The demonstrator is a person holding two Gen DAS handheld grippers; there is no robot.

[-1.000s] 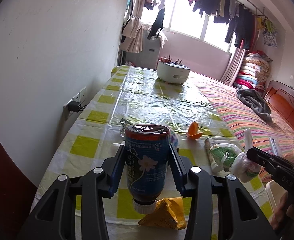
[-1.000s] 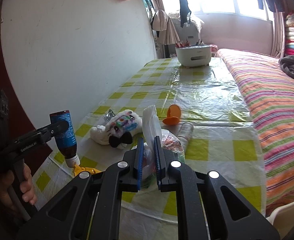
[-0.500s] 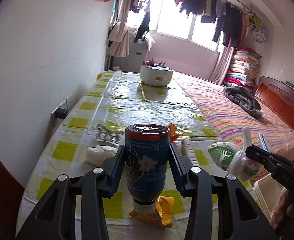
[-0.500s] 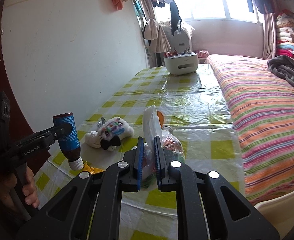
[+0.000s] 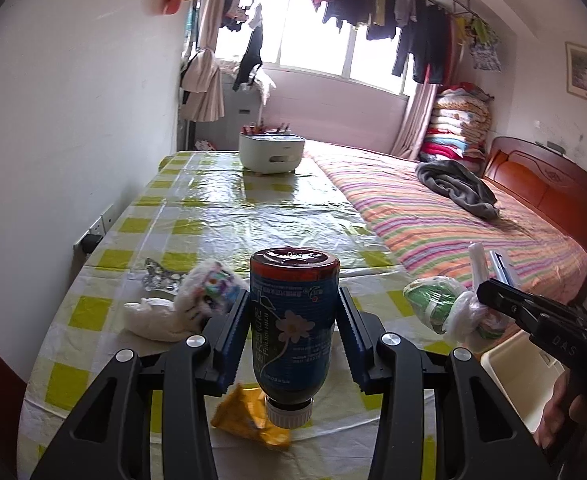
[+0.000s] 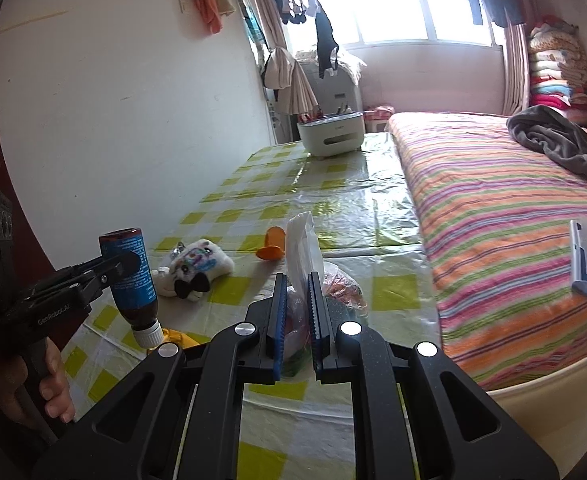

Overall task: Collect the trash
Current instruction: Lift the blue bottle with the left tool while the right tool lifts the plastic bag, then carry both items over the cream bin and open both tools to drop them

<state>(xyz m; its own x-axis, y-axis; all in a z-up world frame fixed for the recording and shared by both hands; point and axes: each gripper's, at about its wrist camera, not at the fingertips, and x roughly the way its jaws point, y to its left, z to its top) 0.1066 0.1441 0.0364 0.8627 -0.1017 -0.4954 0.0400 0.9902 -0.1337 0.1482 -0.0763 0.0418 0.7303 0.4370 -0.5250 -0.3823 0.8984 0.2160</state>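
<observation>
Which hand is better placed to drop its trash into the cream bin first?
Right, probably. The right gripper, shut on the plastic bag, sits beside the cream bin at the table's right edge. The left gripper, holding the blue bottle, is over the table, farther away.

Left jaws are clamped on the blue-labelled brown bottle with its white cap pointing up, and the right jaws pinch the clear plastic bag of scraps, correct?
Not quite: the blue-labelled brown bottle is upside down, its white cap pointing down, as the left wrist view shows. The right gripper does pinch the clear plastic bag of scraps.
</observation>
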